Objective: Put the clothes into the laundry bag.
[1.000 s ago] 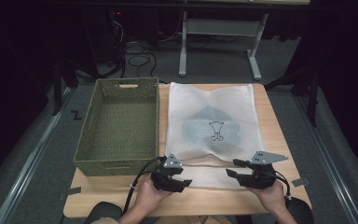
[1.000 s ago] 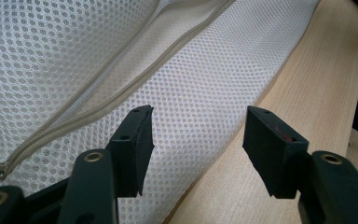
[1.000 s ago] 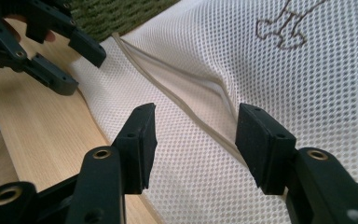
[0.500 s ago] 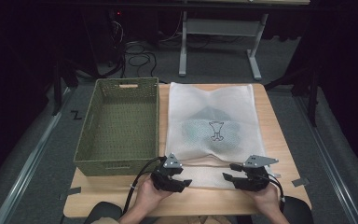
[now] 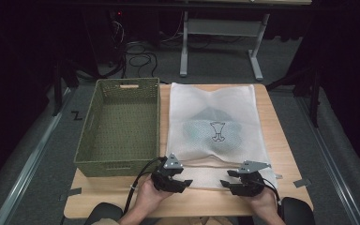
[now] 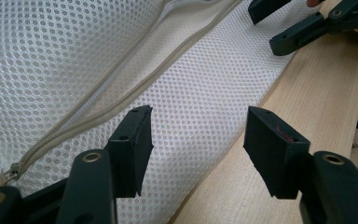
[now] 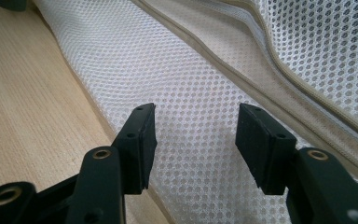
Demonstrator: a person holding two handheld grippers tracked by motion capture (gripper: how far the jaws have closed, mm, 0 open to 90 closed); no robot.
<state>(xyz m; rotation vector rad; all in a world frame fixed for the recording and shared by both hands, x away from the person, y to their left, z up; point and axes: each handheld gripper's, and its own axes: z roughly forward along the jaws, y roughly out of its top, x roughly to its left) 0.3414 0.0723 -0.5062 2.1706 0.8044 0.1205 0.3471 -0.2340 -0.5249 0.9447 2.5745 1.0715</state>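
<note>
White mesh bag [image 5: 211, 126], one green basket [image 5: 119, 126], two grippers parted, left gripper [image 5: 180, 180], right gripper [image 5: 229, 183]

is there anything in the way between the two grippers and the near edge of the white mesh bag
Nothing visible stands in the way. The left gripper and the right gripper sit with jaws open right at the near edge of the mesh bag, with only its mesh and bare table under them. The green basket stands off to the left.

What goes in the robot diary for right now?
left gripper: open | right gripper: open | both above near edge of white mesh zip bag | woven green basket: empty
</note>
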